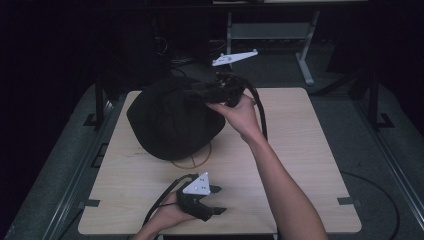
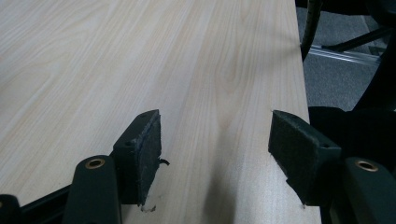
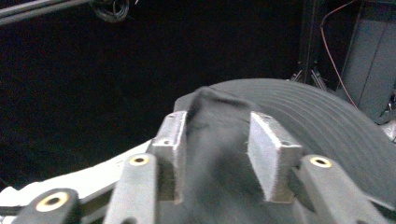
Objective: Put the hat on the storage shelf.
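Slumping on the far left part of the pale wooden table [image 1: 300,165], the bulky black fabric bag [image 1: 170,122] sat with its rim just ahead of the right gripper [image 1: 227,92], the nearer one by far. A fold of that dark cloth [image 3: 217,140] lay between the right jaws, which stood parted, their pads not pressing on it. What the bag held could not be told. Well apart near the front edge, the left gripper [image 1: 212,200] rested open over bare wood.
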The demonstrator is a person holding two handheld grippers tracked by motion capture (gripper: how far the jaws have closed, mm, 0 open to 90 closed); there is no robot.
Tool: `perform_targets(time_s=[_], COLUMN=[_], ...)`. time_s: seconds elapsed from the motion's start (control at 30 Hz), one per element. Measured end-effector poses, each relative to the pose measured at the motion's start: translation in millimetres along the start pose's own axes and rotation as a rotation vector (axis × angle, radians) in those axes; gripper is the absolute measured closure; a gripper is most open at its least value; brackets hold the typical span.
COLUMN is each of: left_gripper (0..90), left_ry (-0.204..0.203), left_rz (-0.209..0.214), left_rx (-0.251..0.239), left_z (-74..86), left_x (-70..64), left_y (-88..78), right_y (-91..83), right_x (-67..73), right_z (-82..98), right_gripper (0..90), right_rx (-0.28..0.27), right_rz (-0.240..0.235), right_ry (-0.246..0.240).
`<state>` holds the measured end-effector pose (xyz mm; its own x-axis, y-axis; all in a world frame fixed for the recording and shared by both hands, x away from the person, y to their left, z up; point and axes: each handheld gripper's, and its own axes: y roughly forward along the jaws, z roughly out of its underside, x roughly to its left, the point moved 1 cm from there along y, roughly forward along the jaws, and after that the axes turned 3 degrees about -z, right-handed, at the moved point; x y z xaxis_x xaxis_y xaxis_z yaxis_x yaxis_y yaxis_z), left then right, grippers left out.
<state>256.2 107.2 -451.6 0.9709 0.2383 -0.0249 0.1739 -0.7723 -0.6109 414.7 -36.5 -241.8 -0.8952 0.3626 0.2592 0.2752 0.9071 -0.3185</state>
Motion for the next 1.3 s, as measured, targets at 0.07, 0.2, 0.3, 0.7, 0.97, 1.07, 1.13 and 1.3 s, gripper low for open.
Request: perform_targets(time_s=[0.07, 0.2, 0.3, 0.7, 0.97, 1.07, 1.13, 1.3], left_gripper=[33.4, 33.3, 33.1, 32.1, 31.6, 31.6, 31.6, 31.3], left_ry=[-0.006, -0.001, 0.002, -0.023, -0.023, -0.025, -0.024, -0.024], left_rz=[-0.001, -0.003, -0.004, -0.016, -0.022, -0.023, -0.023, -0.026], left_rx=[0.003, 0.009, 0.009, -0.006, -0.012, -0.013, -0.013, -0.012], left_z=[0.0, 0.7, 0.8, 1.9, 1.9, 1.8, 1.8, 1.8], left_x=[0.2, 1.1, 0.9, 3.9, 4.6, 4.5, 4.5, 5.1], left_y=[0.2, 0.1, 0.0, -1.8, -1.4, -1.4, -1.4, -1.3], right_y=[-16.6, -29.0, -43.2, -83.5, -102.6, -110.6, -115.1, -122.2], right_x=[-4.4, -7.6, -10.6, -23.0, -28.4, -31.1, -32.0, -32.6], right_z=[6.1, 12.0, 20.0, 47.5, 64.2, 71.9, 76.1, 82.8], right_gripper=[51.8, 47.5, 44.4, 39.1, 36.8, 36.3, 35.8, 35.2], right_rx=[-0.015, -0.02, -0.022, -0.04, -0.037, -0.037, -0.035, -0.037], right_rz=[0.014, 0.027, 0.048, 0.107, 0.144, 0.159, 0.166, 0.176], right_ry=[0.009, 0.019, 0.031, 0.07, 0.091, 0.1, 0.108, 0.115])
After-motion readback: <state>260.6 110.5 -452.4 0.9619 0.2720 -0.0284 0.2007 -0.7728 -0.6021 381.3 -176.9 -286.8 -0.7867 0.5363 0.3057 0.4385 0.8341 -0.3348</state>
